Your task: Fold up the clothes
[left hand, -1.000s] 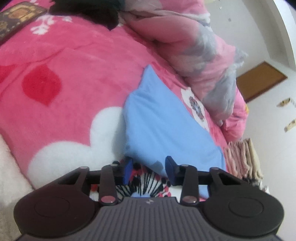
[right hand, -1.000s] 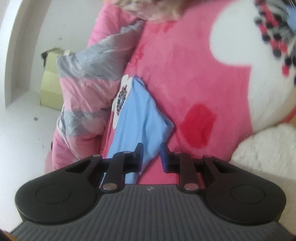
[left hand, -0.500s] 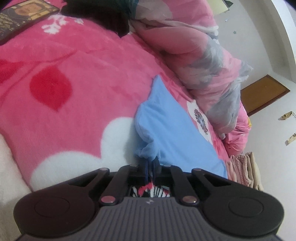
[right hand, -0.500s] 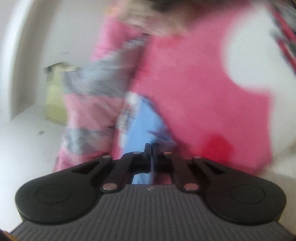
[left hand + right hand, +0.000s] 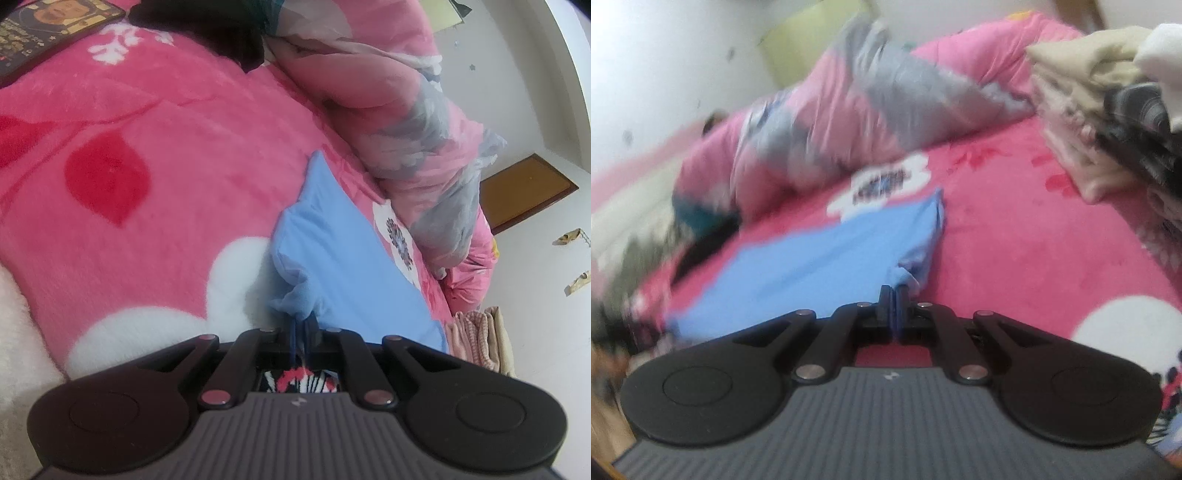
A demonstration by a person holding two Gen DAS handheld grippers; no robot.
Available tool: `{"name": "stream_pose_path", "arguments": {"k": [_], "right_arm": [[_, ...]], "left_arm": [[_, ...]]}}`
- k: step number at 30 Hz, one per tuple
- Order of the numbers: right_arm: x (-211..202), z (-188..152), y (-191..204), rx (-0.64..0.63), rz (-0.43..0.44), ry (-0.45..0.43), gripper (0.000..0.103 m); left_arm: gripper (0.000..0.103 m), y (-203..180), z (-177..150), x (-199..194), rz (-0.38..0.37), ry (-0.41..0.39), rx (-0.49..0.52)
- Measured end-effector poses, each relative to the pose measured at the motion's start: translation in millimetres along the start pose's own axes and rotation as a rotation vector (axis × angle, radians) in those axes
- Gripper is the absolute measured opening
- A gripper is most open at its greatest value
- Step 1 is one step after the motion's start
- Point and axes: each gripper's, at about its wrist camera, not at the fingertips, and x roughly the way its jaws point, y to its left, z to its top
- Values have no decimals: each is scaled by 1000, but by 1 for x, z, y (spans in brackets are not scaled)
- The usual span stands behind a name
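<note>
The left gripper (image 5: 301, 328) has its jaws clamped on a bunched corner of the light blue garment (image 5: 343, 258); a little tuft of blue cloth puckers up just ahead of the fingertips. The right gripper (image 5: 894, 302) likewise has its jaws pressed together on another gathered corner of the same light blue garment (image 5: 820, 266), the fabric crumpled right at the tips.

From both pinched corners the garment spreads away over the pink fleece blanket (image 5: 177, 155) that covers the bed. In the left wrist view it runs off to the far right as a smooth sheet, its near edge lying beside a white flower shape in the blanket. In the right wrist view, which is blurred, it stretches to the left and away, with one folded edge pointing to the far side.

Beyond the garment lies a rumpled pink and grey quilt (image 5: 406, 122), heaped along the far side of the bed. A stack of folded clothes (image 5: 1082, 122) in cream and pale tones sits on the blanket at the far right of the right wrist view, well apart from the blue garment. A dark garment (image 5: 221, 29) lies at the far end of the bed in the left wrist view.
</note>
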Motion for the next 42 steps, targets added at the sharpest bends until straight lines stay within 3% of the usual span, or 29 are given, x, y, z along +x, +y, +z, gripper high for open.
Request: {"name": "stream_pose_path", "arguments": {"k": [3,7,11,15,16,19,20,23,25,28,30,32,35,39,42], "right_arm": [[9,-18,-27,56,-74,80,0],[-15,-15,-32,121,-114,-18,1],[-29,0,-5,68,-33,-96,3],[-1,4,16,-10,73,-63,3],[9,2,15,-21,64,-34,3],[30,-15,-10,-19,-71,87,0],[23,-19,-19,21,-57,68,0],[1,-14,-11,5,-188,47,5],[-8,-9,4,-13,-195,18,5],[-6,-4,44,-80,-96,-23,5],[9,-4,72,-129,1,-27,5],[33,-6,97,-156,94,-8,5],[69,-8,129,-175,201,29,5],[95,-16,150,-151,258,60,5],[110,-30,148,-103,228,94,5]], "left_arm": [[6,2,-1,0,2,12,0],[7,1,0,0,3,31,26],[7,-2,0,-2,13,33,49],[8,-1,-3,-4,18,28,57],[8,0,-3,-4,17,26,55],[10,3,-4,-8,15,20,52],[10,3,-4,-10,17,18,58],[11,3,-3,-16,25,12,80],[14,3,-2,-22,27,1,100],[28,1,-1,-34,32,-35,122],[45,1,2,-38,42,-48,122],[46,-1,4,-39,55,-61,125],[40,-6,5,-33,89,-70,156],[4,-8,2,-26,101,-63,197],[0,-3,3,-31,73,-82,161]]}}
